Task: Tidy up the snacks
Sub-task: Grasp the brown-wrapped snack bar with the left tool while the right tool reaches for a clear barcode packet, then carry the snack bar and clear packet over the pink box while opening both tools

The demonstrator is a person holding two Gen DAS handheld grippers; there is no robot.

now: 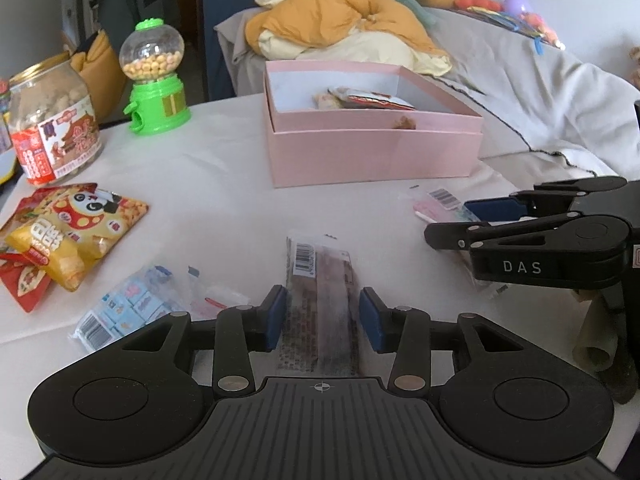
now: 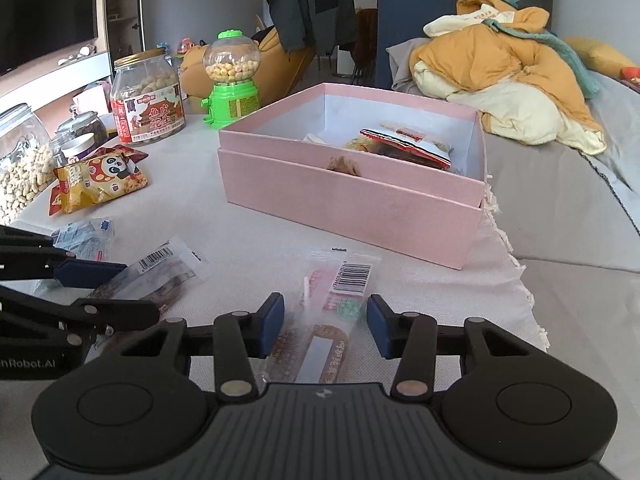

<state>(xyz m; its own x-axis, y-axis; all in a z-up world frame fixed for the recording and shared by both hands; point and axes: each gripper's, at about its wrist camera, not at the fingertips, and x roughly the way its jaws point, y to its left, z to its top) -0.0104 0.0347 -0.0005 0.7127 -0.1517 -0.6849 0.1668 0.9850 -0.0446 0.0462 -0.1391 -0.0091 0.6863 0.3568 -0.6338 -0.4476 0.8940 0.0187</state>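
you are at the pickup step, one snack under each hand. your left gripper (image 1: 323, 318) straddles a dark bar packet (image 1: 320, 300) lying on the counter (image 1: 224, 184); its fingers (image 1: 276, 318) sit at the packet's edges, and you cannot tell whether they press it. your right gripper (image 2: 326, 326) straddles a pink-and-brown wrapped snack (image 2: 326, 328), fingers (image 2: 378, 330) partly spread and not yet touching it. next you likely need to close on both packets, lift them, and carry them to the pink box (image 2: 352, 208) ahead, which already holds some snacks.
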